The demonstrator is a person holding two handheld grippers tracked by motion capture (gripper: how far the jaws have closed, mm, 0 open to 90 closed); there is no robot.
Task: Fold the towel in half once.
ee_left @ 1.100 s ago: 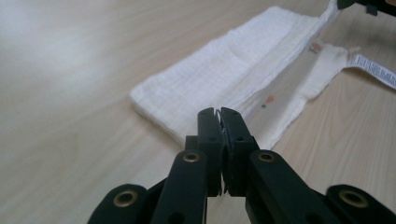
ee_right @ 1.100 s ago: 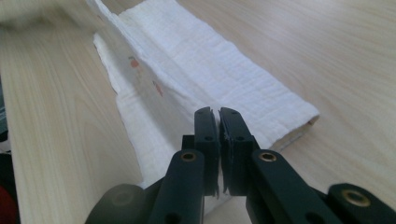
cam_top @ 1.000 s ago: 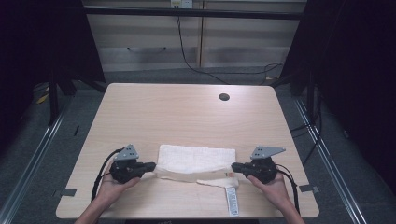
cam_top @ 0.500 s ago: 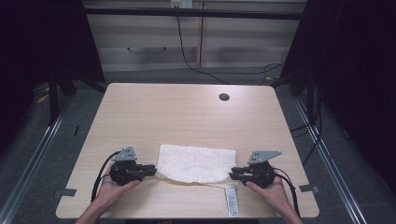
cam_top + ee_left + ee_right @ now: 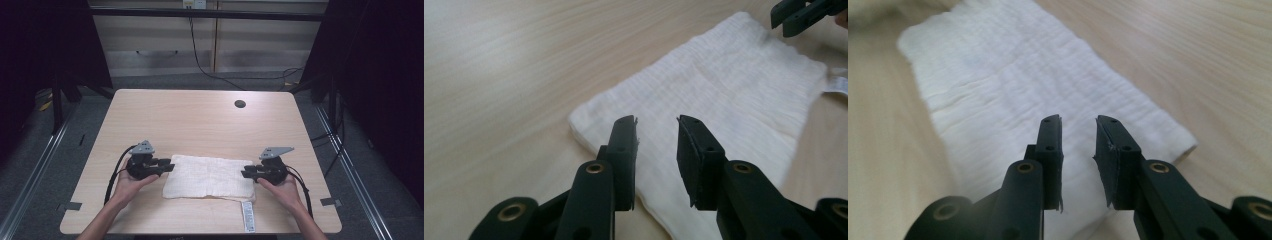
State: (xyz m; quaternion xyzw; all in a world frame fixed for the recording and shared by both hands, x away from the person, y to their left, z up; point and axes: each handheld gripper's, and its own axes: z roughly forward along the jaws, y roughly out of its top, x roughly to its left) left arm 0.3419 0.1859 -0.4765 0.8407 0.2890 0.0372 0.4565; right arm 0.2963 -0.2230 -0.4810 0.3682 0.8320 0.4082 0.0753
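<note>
- Two grippers, our left gripper (image 5: 169, 167) and right gripper (image 5: 245, 173), sit with jaws parted, holding nothing.
- Between them the folded white cloth (image 5: 209, 176) lies flat on our table (image 5: 200, 120), near its front edge.

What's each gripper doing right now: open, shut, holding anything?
Left gripper: open, jaws apart over the left end of the folded white cloth, gripping nothing.
Right gripper: open, jaws apart over the cloth's right end, gripping nothing.
</note>
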